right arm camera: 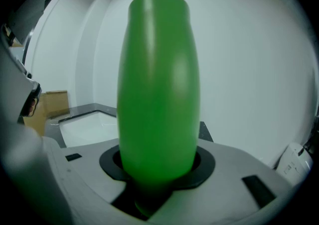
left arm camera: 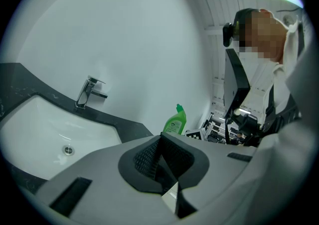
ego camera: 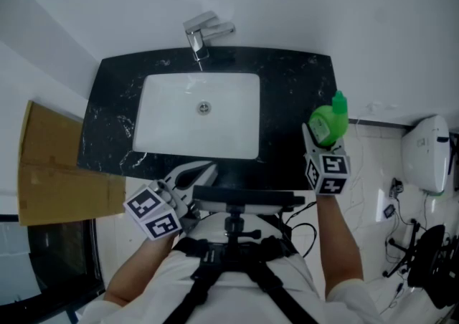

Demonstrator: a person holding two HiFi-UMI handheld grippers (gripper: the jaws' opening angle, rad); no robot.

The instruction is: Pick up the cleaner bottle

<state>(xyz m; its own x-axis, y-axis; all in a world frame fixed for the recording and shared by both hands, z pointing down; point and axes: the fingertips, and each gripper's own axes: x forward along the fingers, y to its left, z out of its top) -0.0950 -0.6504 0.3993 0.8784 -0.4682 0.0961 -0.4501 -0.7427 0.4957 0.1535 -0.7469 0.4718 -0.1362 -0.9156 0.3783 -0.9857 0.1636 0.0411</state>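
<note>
The green cleaner bottle stands upright over the right end of the black counter. My right gripper is shut on its lower body. In the right gripper view the bottle fills the middle, and the gripper clamps it from both sides. From these views I cannot tell whether its base rests on the counter. My left gripper hangs at the counter's front edge, below the basin. Its pads meet with nothing between them. The bottle shows far off in the left gripper view.
A white basin is set in the counter, with a chrome faucet behind it. A cardboard box stands at the left. At the right are a white wall unit and cables. White walls close in behind.
</note>
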